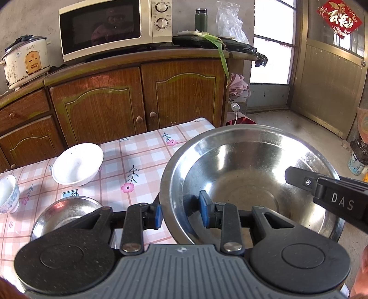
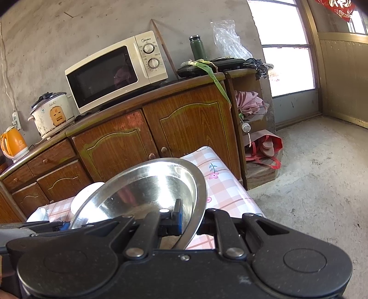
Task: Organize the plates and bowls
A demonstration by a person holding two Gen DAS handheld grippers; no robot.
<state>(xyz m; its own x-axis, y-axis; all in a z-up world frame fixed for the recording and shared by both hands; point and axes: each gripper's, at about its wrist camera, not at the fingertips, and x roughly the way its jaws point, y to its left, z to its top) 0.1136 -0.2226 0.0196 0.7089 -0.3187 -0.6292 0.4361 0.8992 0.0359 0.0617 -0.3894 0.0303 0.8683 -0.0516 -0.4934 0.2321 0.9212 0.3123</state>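
The left gripper (image 1: 181, 212) has its jaws clenched on the near rim of the large steel bowl (image 1: 248, 174): 1 blue pad (image 1: 158, 217) sits outside the wall and the other inside, with the rim pinched between them. The right gripper (image 2: 192, 218) grasps the same bowl at its right edge, its jaws drawn in as tight as they go, 1 pad inside the bowl and the other finger outside the thin rim. In the left wrist view the right gripper's black finger reaches in over the bowl's right side. Both tools point downward at a slant toward the counter (image 1: 142, 147), the left one more steeply.

The large steel bowl is carried between the 2 grippers, tilted, over the right end of the counter, whose pink checked cloth has flower prints. In the right wrist view its rim stands on a slant, the far edge higher.

On the counter to the left lie 3 more pieces: a small steel bowl (image 1: 66, 214) just beside the left gripper, a white bowl (image 1: 77, 164) behind it leaning on its side, and a blue-patterned bowl (image 1: 8, 195) at the left edge.

Behind the counter stands a wooden cabinet (image 1: 138, 99) bearing a microwave (image 1: 110, 27), a rice cooker (image 1: 26, 61) and a green flask (image 1: 200, 19).
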